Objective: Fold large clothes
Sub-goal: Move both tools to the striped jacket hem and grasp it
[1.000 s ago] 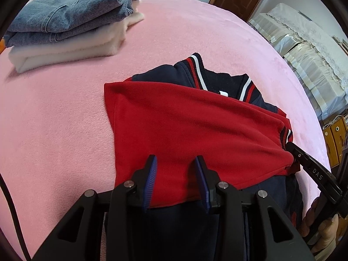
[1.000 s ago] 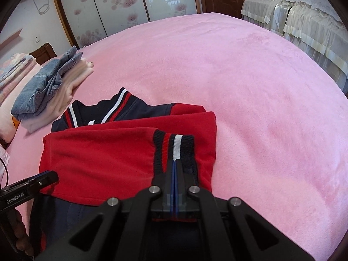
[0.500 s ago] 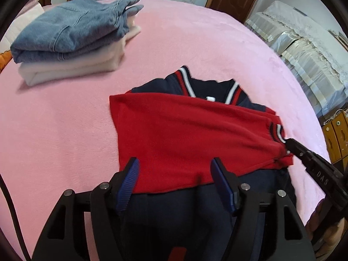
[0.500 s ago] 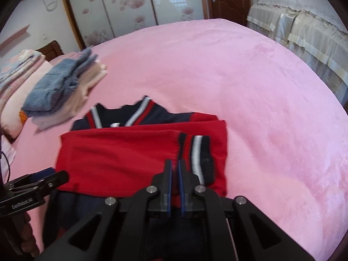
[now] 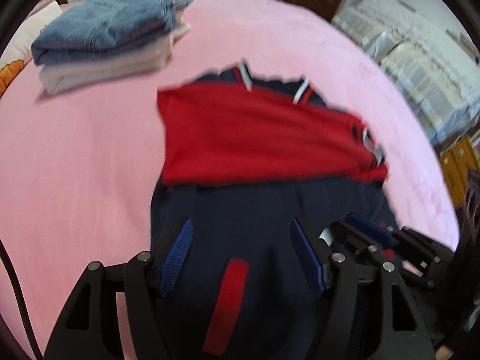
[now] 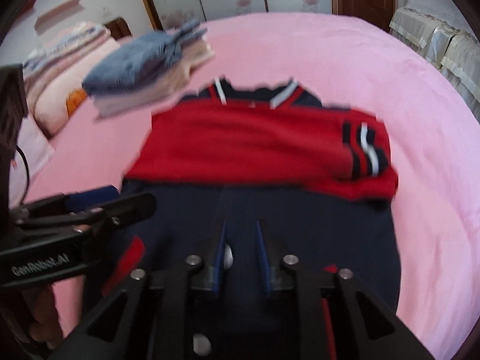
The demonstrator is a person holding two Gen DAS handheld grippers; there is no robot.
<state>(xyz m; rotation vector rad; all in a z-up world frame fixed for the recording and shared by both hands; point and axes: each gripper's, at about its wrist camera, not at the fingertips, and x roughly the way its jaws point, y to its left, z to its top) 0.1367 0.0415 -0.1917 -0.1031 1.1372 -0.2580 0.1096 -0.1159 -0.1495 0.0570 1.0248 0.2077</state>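
Observation:
A navy and red jacket (image 5: 255, 210) lies flat on the pink bed, its red sleeves (image 5: 255, 138) folded across the chest, striped cuff (image 6: 364, 150) at the right. It also shows in the right wrist view (image 6: 270, 210). My left gripper (image 5: 240, 252) is wide open and empty above the navy lower body. My right gripper (image 6: 240, 249) is slightly open and empty over the navy front. The right gripper shows in the left wrist view (image 5: 369, 234); the left gripper shows in the right wrist view (image 6: 99, 207).
A stack of folded clothes, denim on top (image 5: 105, 27), sits at the bed's far left, also in the right wrist view (image 6: 144, 60). Pillows (image 6: 60, 69) lie behind it. The pink bedspread (image 5: 75, 150) surrounds the jacket. A second bed (image 5: 420, 60) stands at right.
Both grippers let go of the red sleeve and pulled back toward the jacket's hem. The left opened wide; the right, shut on the cuff a second ago, now stands slightly open.

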